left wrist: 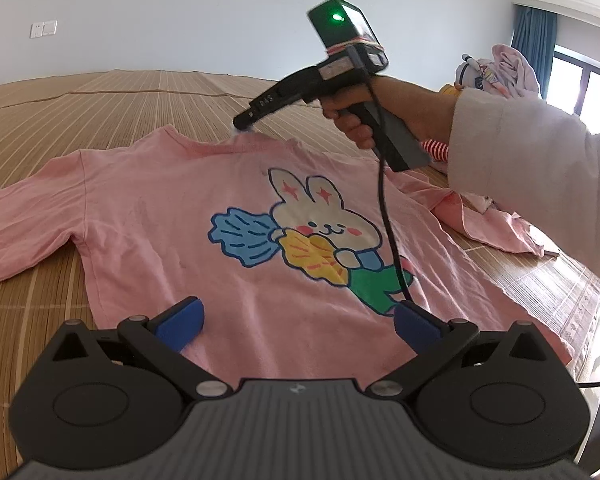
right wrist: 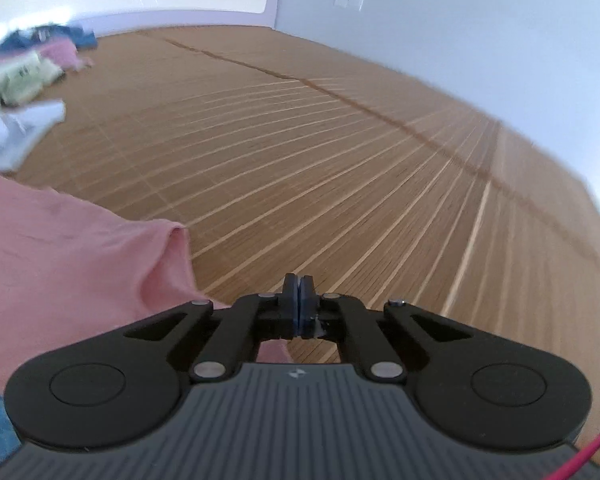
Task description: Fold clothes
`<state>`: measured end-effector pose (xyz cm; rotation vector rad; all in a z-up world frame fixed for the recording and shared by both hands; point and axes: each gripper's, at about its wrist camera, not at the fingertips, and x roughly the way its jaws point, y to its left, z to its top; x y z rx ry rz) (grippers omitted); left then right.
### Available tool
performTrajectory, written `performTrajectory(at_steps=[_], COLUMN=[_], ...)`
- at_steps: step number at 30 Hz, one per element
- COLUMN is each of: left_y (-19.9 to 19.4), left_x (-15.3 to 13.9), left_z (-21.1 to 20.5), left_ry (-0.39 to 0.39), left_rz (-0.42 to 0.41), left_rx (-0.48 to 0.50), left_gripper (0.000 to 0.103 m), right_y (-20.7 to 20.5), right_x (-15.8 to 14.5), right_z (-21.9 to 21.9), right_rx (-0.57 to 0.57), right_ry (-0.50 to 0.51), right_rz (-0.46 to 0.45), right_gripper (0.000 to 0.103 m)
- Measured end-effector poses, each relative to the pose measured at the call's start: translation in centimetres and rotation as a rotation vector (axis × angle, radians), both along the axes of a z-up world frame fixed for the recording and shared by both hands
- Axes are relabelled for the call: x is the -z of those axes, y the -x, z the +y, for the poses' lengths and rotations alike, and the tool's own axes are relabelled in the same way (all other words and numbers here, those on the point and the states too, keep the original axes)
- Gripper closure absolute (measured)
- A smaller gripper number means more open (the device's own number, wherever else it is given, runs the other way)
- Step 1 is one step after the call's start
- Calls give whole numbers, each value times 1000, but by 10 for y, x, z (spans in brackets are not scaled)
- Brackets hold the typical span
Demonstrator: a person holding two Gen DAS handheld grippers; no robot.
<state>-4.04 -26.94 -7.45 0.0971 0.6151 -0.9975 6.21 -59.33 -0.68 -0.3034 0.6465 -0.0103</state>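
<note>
Two views cover this moment.

Left wrist view: the left gripper (left wrist: pixel 298 322) hovers over the lower part of a pink shirt (left wrist: pixel 172 216) with its blue fingers (left wrist: pixel 180 322) spread wide apart and nothing between them. The shirt lies front side up on a bamboo mat (left wrist: pixel 112 92), spread mostly flat, with a rabbit print (left wrist: pixel 320 228) on its chest. One sleeve extends toward the left edge of the frame; the other sleeve (left wrist: pixel 488 228) lies rumpled on the right. At the far end of the shirt, the right gripper (left wrist: pixel 242 122) meets the collar (left wrist: pixel 240 146); its tip is at the fabric, and whether it pinches the collar cannot be told from this view. A hand (left wrist: pixel 356 116) in a white sleeve holds that gripper's handle, and a black cable hangs from it across the print. A pile of clothes (left wrist: pixel 496 68) sits on the mat near a window with a blue curtain (left wrist: pixel 534 36).

Right wrist view: the picture is blurred. The right gripper (right wrist: pixel 299 304) shows its fingers pressed together. Pink shirt fabric (right wrist: pixel 60 248) fills the lower left and runs beneath the gripper body; no cloth is clearly visible between the finger pads. The mat (right wrist: pixel 340 160) stretches ahead to a white wall. More clothes (right wrist: pixel 24 76) lie on the mat at the far left.
</note>
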Motion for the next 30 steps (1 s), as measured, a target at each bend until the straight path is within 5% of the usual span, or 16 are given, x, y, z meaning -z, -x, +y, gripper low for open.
performTrajectory(at_steps=[3, 7, 9, 15, 21, 25, 30], left_y=[0, 1, 1, 1, 1, 3, 0], left_x=[0, 1, 0, 0, 0, 1, 0], left_z=[0, -1, -1, -1, -2, -3, -1], left_ry=[2, -1, -2, -6, -15, -24, -13], left_rz=[0, -2, -3, -5, -15, -25, -19], left_rx=[0, -1, -1, 0, 0, 0, 10], left_gripper=[0, 0, 0, 0, 0, 0, 0], right_y=[-3, -6, 2, 43, 98, 115, 148], right_x=[10, 14, 4, -19, 0, 16, -1], right_z=[16, 6, -14, -71, -78, -67, -55], right_rx=[-17, 36, 90, 210, 145, 178, 264], right_ry=[149, 119, 45, -206, -400, -306, -183], right_rz=[0, 12, 6, 15, 75, 53, -14], right_gripper=[103, 102, 100, 72, 72, 66, 54])
